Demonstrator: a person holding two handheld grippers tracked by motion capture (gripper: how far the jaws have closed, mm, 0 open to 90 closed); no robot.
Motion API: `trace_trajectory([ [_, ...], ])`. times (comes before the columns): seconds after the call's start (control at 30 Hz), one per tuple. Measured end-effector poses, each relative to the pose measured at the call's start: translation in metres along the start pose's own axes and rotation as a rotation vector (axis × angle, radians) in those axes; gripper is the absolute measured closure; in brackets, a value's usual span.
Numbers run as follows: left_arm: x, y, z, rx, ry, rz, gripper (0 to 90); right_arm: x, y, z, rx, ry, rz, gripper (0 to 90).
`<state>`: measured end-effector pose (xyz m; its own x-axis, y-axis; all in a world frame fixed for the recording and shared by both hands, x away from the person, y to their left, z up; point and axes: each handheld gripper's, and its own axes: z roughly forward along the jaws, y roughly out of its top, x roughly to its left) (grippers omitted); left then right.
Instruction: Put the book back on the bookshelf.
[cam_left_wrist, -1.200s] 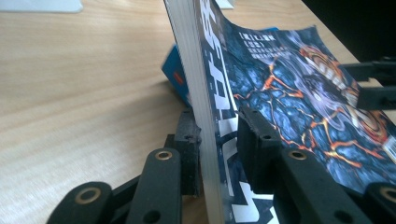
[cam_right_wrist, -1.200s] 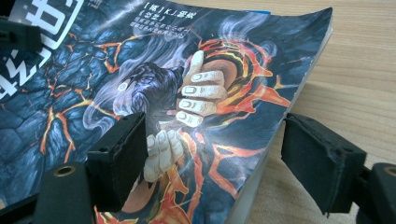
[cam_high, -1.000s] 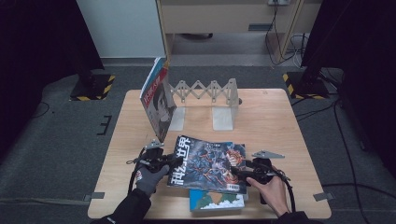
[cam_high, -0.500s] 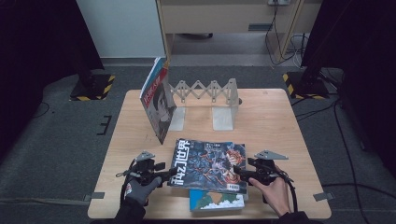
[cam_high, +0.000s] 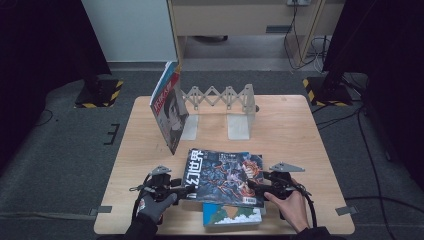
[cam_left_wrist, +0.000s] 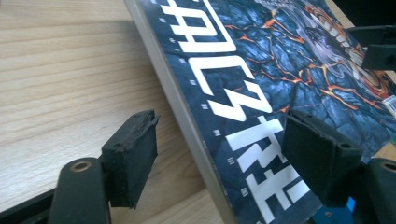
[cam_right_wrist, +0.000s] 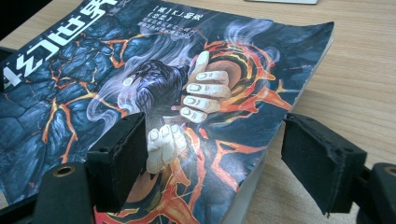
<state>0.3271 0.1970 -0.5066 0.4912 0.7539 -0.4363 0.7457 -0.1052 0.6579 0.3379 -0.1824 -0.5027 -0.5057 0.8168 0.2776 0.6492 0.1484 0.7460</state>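
A dark blue magazine (cam_high: 222, 176) with glowing lava art and white characters lies flat near the table's front, on top of a teal-covered book (cam_high: 231, 215). My left gripper (cam_high: 183, 189) is at its left edge. In the left gripper view (cam_left_wrist: 219, 135) the jaws have just been opening and now straddle the spine (cam_left_wrist: 187, 126) without touching it. My right gripper (cam_high: 255, 185) is open at the magazine's right edge. In the right gripper view (cam_right_wrist: 212, 135) one pad (cam_right_wrist: 121, 154) hovers over the cover (cam_right_wrist: 154, 79) and the other stands off beside it.
A second magazine (cam_high: 170, 107) stands tilted against the left end of a pale folding rack (cam_high: 222, 100) at the back of the wooden table (cam_high: 295, 130). Dark floor, cables and stand bases surround the table.
The left gripper has slid a little toward the near-left, off the magazine's left edge, and its jaws have widened. The right gripper and the magazine have stayed in place.
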Motion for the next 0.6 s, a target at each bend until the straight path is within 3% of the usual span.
trace_trajectory([
  [0.4, -0.001, 0.0, 0.013, 0.023, -0.098, -0.05, 21.9, -0.002, -0.002, 0.003, -0.009, 0.015, 0.04, 21.6],
  [0.6, -0.003, 0.0, 0.009, 0.011, -0.091, -0.053, 28.9, -0.002, -0.003, 0.003, -0.01, 0.015, 0.041, 21.5],
])
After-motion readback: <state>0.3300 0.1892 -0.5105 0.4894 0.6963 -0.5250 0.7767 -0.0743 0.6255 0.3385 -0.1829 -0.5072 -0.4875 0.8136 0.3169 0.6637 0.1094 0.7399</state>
